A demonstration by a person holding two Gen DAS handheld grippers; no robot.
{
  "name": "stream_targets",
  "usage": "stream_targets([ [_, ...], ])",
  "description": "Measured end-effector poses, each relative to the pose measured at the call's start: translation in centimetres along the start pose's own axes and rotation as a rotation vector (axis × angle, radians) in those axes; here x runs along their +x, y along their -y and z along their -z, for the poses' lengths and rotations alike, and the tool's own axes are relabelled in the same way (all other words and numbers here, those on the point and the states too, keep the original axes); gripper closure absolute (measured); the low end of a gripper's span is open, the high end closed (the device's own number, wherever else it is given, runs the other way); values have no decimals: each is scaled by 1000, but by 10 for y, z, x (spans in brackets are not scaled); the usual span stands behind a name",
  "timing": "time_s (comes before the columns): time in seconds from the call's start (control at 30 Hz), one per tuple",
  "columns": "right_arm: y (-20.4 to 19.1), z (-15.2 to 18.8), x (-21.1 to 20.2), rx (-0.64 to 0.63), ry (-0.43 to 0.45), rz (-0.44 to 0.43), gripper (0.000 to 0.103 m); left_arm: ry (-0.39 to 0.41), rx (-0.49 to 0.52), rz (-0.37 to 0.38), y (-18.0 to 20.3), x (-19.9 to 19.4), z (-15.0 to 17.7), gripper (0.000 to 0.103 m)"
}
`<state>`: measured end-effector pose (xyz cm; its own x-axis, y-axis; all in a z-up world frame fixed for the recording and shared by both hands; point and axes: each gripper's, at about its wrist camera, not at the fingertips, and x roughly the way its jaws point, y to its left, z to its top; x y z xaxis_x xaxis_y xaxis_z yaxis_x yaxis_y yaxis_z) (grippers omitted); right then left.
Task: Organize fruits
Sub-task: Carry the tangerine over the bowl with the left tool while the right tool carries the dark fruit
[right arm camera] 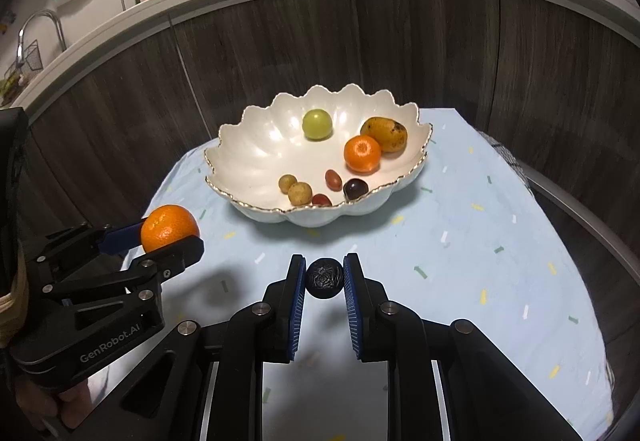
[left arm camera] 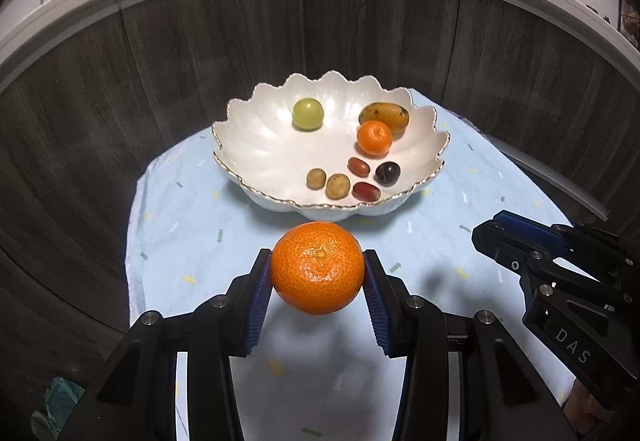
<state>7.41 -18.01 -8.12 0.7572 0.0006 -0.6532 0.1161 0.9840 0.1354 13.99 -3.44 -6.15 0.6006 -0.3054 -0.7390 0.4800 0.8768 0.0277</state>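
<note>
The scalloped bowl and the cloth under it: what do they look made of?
The scalloped bowl looks like glazed ceramic or porcelain: a pearly white gloss with soft highlights, ribbed walls and a thin gold line along the wavy rim. Glossy plastic cannot be ruled out. The cloth looks like thin woven fabric, matte pale blue with small printed dashes, lying slightly rumpled at its edges.

bowl (left arm camera: 256, 145): pearly white with a thin gold rim, beyond both hand-held grippers
cloth (left arm camera: 192, 225): pale blue with small yellow, green and white dashes
mandarin (left arm camera: 318, 272) in the left hand-held gripper (left arm camera: 318, 275): bright orange, dimpled skin
fruit (right arm camera: 325, 278) in the right hand-held gripper (right arm camera: 325, 281): black, wrinkled
pads (left arm camera: 260, 293): blue, ribbed, on black fingers
fruits in the bowl: green grape (left arm camera: 307, 114), yellow-brown mango (left arm camera: 384, 114), small orange mandarin (left arm camera: 374, 137), two tan longans (left arm camera: 328, 182), two red dates (left arm camera: 362, 177), dark purple plum (left arm camera: 387, 173)
cabinet fronts (left arm camera: 200, 53): dark grey-brown wood grain
</note>
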Motion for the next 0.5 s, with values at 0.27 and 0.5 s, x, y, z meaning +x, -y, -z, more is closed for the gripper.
stream_targets([
  [0.27, 3, -17, -9, -30, 37, 4, 82, 13, -27, -34, 4, -10, -9, 60],
  [0.5, 9, -32, -11, -37, 59, 6, 82, 25, -49, -55, 5, -12, -19, 60],
])
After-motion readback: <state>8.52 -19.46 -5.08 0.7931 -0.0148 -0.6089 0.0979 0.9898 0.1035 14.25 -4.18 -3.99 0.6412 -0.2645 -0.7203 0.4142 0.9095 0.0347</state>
